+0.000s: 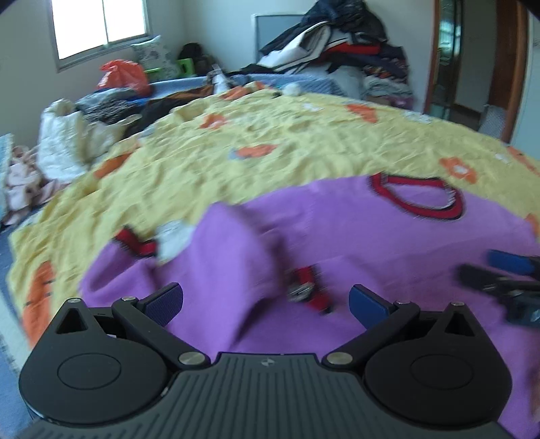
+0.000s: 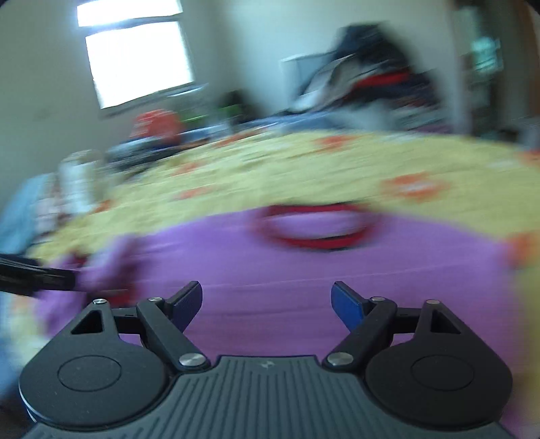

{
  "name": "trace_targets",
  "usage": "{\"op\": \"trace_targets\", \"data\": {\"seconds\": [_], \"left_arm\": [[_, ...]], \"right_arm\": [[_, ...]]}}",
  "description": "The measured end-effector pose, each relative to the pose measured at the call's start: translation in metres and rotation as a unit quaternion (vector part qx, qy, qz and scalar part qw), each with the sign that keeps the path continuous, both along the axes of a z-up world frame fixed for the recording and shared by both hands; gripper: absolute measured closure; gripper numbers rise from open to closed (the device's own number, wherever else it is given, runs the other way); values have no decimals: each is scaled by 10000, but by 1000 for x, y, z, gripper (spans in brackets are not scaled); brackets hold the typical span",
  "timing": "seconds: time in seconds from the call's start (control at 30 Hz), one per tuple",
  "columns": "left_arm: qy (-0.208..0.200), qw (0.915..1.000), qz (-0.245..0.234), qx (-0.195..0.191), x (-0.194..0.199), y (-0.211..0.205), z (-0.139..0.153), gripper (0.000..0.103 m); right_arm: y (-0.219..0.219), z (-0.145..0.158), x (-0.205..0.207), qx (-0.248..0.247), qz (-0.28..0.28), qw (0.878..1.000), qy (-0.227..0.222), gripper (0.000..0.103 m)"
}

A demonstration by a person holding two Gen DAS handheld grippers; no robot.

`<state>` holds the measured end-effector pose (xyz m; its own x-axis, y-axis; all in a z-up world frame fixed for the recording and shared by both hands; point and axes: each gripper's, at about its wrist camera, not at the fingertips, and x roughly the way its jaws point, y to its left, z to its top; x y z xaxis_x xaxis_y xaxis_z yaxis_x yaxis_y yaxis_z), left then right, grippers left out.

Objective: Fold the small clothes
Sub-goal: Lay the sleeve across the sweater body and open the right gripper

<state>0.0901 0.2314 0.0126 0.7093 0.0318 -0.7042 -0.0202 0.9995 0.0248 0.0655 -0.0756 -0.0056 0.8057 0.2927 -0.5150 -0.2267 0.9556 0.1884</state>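
The left gripper [image 1: 266,304] has its jaws spread wide with nothing between them; its blue pads [image 1: 366,304] hover over a purple shirt [image 1: 388,256] without touching it. Directly ahead of the gap, a sleeve [image 1: 236,250] of that shirt lies folded inward across the body, its red cuff [image 1: 312,293] resting on the purple cloth between the fingers' line of sight. A second red-trimmed edge [image 1: 136,243] shows at the shirt's left margin.

The right gripper [image 2: 266,305] is likewise open and empty, poised above the flat middle of the shirt [image 2: 303,280]. Its view is heavily blurred, so fabric detail is lost, but it looks straight at the red collar [image 2: 315,226], which the left view sees off to the right [image 1: 418,197].

Each camera catches the other tool: the right gripper appears at the right edge of the left view [image 1: 506,280], and a dark finger of the left one enters the right view at left [image 2: 37,275], beside the folded sleeve.

The shirt lies spread on a yellow bedspread [image 1: 270,152] with orange flowers. Only the sharper left view resolves what lies beyond: an orange plastic bag [image 1: 123,76], a heap of clothes [image 1: 341,50], a window [image 1: 99,27] and a wooden door frame [image 1: 506,67].
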Motion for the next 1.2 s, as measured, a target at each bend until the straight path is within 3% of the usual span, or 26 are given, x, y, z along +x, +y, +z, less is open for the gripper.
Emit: {"op": "trace_targets", "data": {"seconds": [0.13,0.23,0.33,0.4,0.43,0.5,0.57,0.67,0.7,0.77,0.83,0.87,0.9,0.97,1.0,1.03,1.07,1.1,1.2], "left_arm": [[200,9961,-434,-744,34,-22,-26,0],[580,9961,-317,-583,54,-33,-54,0],[913,9955,-35,-270,54,-27,-79,0],[732,9970,116,-233,44,-14,-84,0],[695,9972,193,-186,41,-10,-84,0],[690,9970,255,-251,41,-4,-83,0],[644,9974,277,-136,47,-6,-81,0],[469,9985,233,136,59,-15,-82,0],[409,9987,221,193,63,-18,-82,0],[320,9991,187,221,70,-19,-84,0],[391,9990,162,147,73,-13,-84,0],[411,9990,160,123,71,-10,-83,0],[410,9990,165,97,68,-6,-82,0],[418,9989,185,94,60,-1,-83,0],[380,9989,200,169,56,1,-83,0],[340,9990,183,240,52,2,-83,0],[309,9989,186,292,49,3,-83,0],[272,9989,203,334,46,6,-83,0],[91,9985,202,502,41,15,-85,0]], "right_arm": [[-107,-11,23,3,-1293,9914,192,19],[-158,-29,55,470,-1541,9848,643,20],[-176,-41,80,934,-1403,9824,808,26],[-169,-51,95,968,-1060,9851,952,76],[-159,-54,100,768,-981,9866,1057,95],[-140,-50,103,248,-919,9912,915,95],[-140,-38,98,79,-976,9929,674,96],[-152,-28,94,-438,-1466,9872,461,103],[-161,-33,97,-544,-1627,9833,605,102],[-182,-44,99,-183,-1727,9783,1131,100],[-188,-38,77,221,-1541,9821,1065,96],[-186,-36,64,416,-1442,9827,1081,84],[-181,-37,52,611,-1320,9828,1134,57],[-165,-44,33,738,-982,9852,1196,17],[-157,-49,26,726,-872,9872,1123,20],[-148,-54,22,634,-746,9893,1084,31],[-138,-55,20,283,-721,9920,994,81],[-130,-53,20,-206,-823,9917,969,87],[-137,-55,19,-805,-1168,9855,935,88]]}}
